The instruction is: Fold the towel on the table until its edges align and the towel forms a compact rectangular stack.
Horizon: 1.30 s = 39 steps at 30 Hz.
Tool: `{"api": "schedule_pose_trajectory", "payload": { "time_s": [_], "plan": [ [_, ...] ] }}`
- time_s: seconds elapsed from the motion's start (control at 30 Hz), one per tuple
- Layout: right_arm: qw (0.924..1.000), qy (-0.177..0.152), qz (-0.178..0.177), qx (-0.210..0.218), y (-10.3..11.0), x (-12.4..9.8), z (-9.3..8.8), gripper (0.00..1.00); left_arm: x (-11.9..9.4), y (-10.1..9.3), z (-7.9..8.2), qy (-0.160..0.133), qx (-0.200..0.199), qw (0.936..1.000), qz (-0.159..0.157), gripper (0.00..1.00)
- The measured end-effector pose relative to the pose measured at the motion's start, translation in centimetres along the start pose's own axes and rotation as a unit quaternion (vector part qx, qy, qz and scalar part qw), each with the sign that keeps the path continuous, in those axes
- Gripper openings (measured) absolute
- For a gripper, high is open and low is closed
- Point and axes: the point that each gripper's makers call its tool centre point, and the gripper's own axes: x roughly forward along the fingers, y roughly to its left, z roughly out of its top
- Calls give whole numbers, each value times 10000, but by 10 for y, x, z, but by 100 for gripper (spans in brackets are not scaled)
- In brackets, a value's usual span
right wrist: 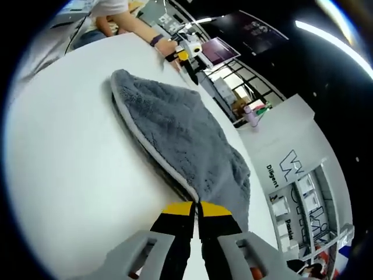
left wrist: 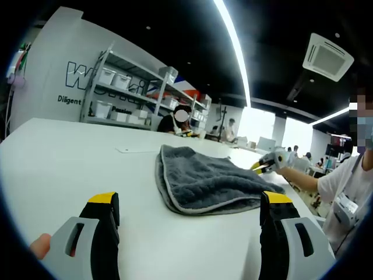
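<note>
Ahead of the left gripper [left wrist: 189, 219], whose jaws stand released, bare white counter [left wrist: 70, 157] lies open before the folded grey towel [left wrist: 204, 181]. The right gripper [right wrist: 196, 211] is clenched on the towel's near corner, its long axis running away from them.

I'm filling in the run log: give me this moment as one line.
towel: grey, folded on white table | left gripper: open, short of towel | right gripper: shut on towel edge | fold: unfinished
</note>
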Motion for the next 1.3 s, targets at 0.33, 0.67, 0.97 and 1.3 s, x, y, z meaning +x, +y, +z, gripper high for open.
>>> {"api": "schedule_pose_trajectory", "payload": {
  "time_s": [0.33,0.67,0.97,1.3],
  "plan": [
    [9995,-93,91,302,3,-3,0,2,-1,2,0,1,-4,10000,6,99],
    [9836,-804,-149,1605,-15,-20,9,22,-1,3,3,-16,13,10000,-24,99],
    [9391,-1772,-537,2894,-49,-38,4,49,2,-1,3,31,48,9999,-110,99],
    [9061,-1700,-679,3813,-62,-37,-45,84,5,-3,0,101,38,9998,-157,99]
  ]
}}
